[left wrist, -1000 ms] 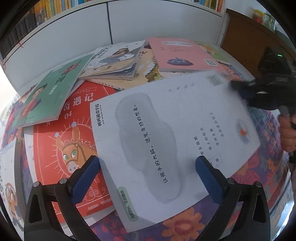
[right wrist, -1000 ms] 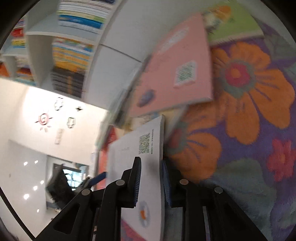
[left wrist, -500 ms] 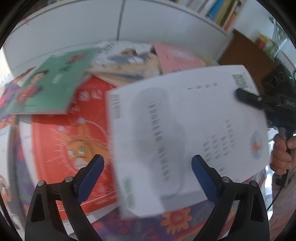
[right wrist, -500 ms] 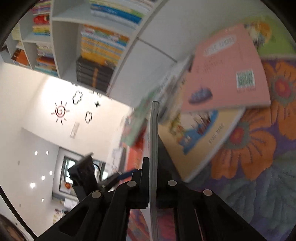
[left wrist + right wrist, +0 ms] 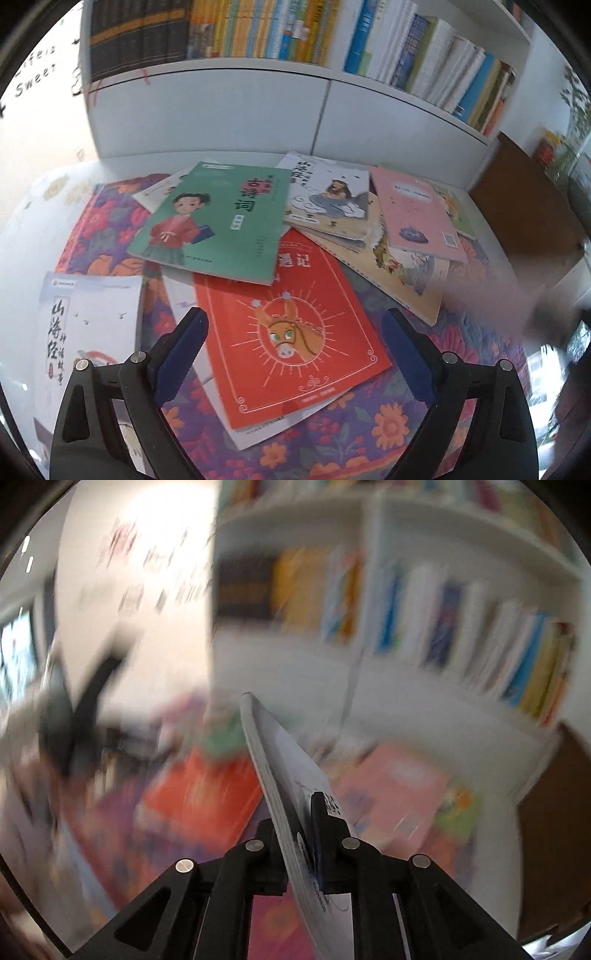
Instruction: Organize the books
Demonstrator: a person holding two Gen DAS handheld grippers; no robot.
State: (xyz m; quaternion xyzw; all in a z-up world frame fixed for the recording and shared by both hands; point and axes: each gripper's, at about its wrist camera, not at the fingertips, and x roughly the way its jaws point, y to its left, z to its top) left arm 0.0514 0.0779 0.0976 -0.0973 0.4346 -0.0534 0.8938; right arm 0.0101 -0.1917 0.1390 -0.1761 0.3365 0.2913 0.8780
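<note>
A thin white book [image 5: 291, 775] stands on edge, tilted, with my right gripper [image 5: 301, 834] shut on its lower corner, lifted above the table. My left gripper [image 5: 293, 343] hangs open over a red book [image 5: 291, 328] with a donkey on its cover; nothing is between its blue pads [image 5: 183, 347]. Around it lie a green book [image 5: 218, 221], a white illustrated book [image 5: 328, 192], a pink book [image 5: 417, 218] and a white book [image 5: 85, 332] at the left. The right wrist view is heavily blurred.
The books lie on a flowered cloth [image 5: 332, 435]. A white bookshelf [image 5: 321, 107] packed with upright books stands behind the table. A brown cabinet [image 5: 524, 214] is at the right. A blurred dark shape [image 5: 546, 317] crosses the right edge.
The white book has left the left wrist view: my right gripper carried it up and rolled it onto its edge. My left gripper rose and the shelf came into view.
</note>
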